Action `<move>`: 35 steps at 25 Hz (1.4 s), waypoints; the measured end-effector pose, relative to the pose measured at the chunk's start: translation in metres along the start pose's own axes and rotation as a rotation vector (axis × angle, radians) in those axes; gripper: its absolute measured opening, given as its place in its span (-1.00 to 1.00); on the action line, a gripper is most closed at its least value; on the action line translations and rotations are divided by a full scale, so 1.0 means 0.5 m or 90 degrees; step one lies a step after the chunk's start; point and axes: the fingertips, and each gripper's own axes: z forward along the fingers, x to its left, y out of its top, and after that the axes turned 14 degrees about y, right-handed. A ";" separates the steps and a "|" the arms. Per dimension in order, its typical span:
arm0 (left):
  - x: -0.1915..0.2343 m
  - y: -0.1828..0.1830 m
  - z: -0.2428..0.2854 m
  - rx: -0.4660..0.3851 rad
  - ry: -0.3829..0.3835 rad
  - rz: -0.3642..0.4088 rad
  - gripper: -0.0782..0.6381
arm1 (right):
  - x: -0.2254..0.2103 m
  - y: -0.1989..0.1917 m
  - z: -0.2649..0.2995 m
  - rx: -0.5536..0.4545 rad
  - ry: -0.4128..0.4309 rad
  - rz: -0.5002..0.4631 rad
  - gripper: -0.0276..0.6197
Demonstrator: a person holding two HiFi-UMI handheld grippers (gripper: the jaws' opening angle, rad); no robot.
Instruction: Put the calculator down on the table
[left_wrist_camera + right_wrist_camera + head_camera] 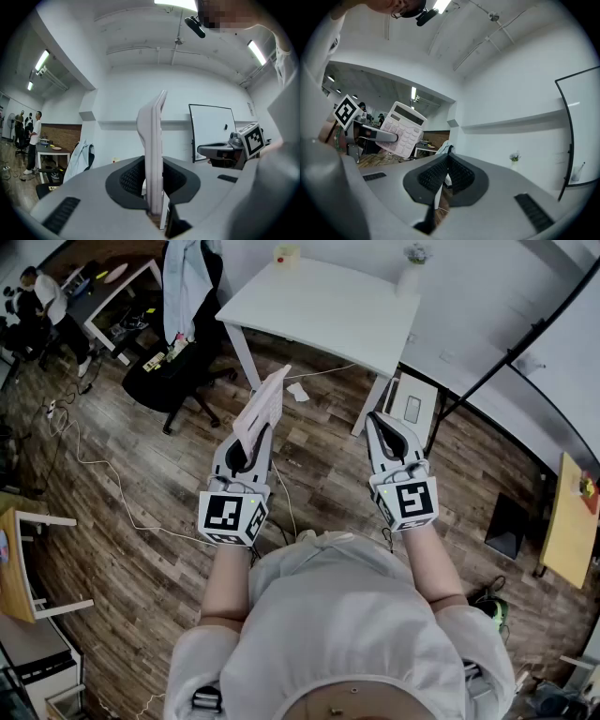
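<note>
A pale pink calculator (262, 409) stands edge-up in my left gripper (251, 433), whose jaws are shut on its lower part. In the left gripper view the calculator (153, 154) rises edge-on between the dark pads. In the right gripper view the calculator (402, 129) shows its keys at the left, clamped by the other gripper. My right gripper (386, 430) is level beside the left one, jaws shut with nothing between them (446, 174). The white table (323, 307) lies ahead of both grippers, beyond the calculator.
A black office chair (178, 371) with a pale jacket stands left of the table. A small yellow item (286, 255) and a vase (414, 255) sit on the table's far edge. Cables trail over the wooden floor (103, 474). A whiteboard frame (525, 343) stands to the right.
</note>
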 end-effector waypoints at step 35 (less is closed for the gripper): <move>0.196 -0.075 0.200 0.032 0.032 -0.005 -0.56 | -0.052 -0.116 0.311 0.023 0.054 0.053 -0.90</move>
